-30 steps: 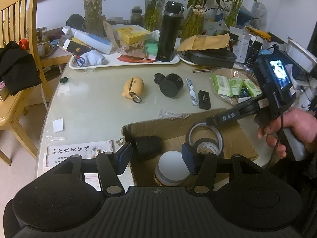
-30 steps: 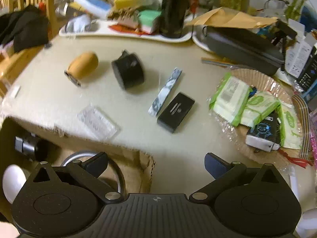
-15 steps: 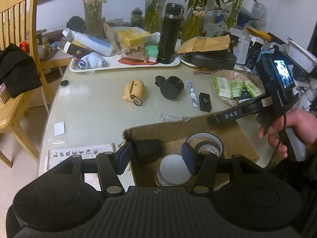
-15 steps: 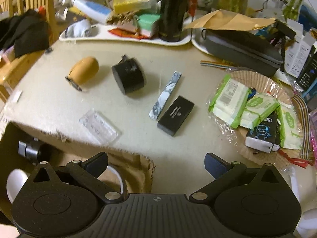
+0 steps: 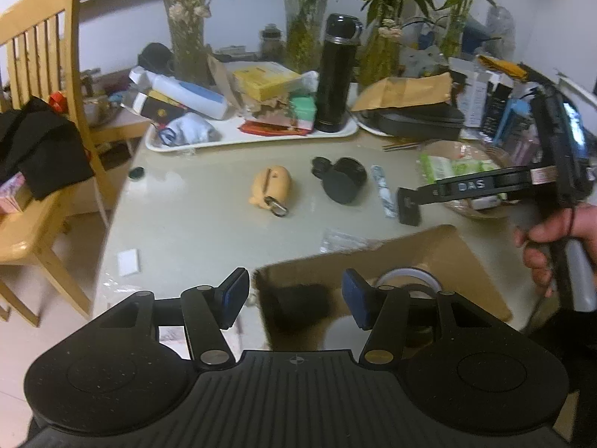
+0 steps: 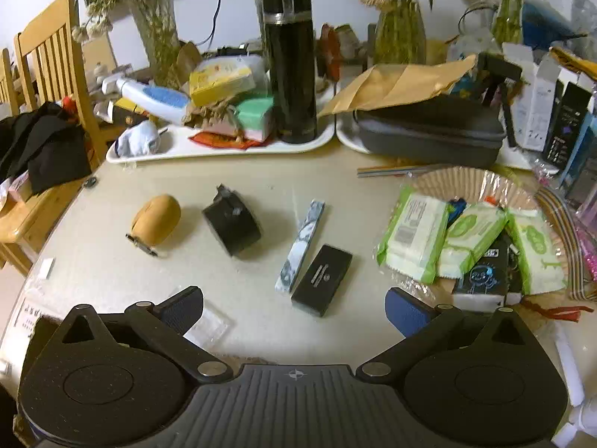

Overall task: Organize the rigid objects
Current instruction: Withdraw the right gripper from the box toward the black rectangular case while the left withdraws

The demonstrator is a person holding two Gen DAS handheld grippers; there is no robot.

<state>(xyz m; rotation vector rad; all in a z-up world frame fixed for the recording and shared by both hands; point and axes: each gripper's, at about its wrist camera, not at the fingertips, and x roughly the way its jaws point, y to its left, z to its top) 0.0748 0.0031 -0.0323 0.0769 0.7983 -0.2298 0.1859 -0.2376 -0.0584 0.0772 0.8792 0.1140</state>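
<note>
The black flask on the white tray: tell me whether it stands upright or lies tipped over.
Upright. The black flask stands on its base on the white tray, lid on top, rising above the clutter beside it.

Bare surface (image 6: 112, 280) lies open left of the yellow pouch (image 6: 156, 220), while crowded trays (image 6: 224, 147) block the back edge.

On my counter (image 6: 358, 336) I count one yellow pouch (image 6: 156, 219), one black cylinder (image 6: 232, 224), one marbled stick (image 6: 300, 245) and one flat black case (image 6: 322, 279). The paper bowl (image 6: 481, 183) holds three green-and-white wipe packs (image 6: 413, 238). One tall black flask (image 6: 291, 63) stands on one of two white trays (image 6: 224, 147). One cardboard box (image 5: 455, 261) is here, with one tape roll (image 5: 406, 275) showing inside it. One wooden chair (image 5: 41, 74) fully shows.
</note>
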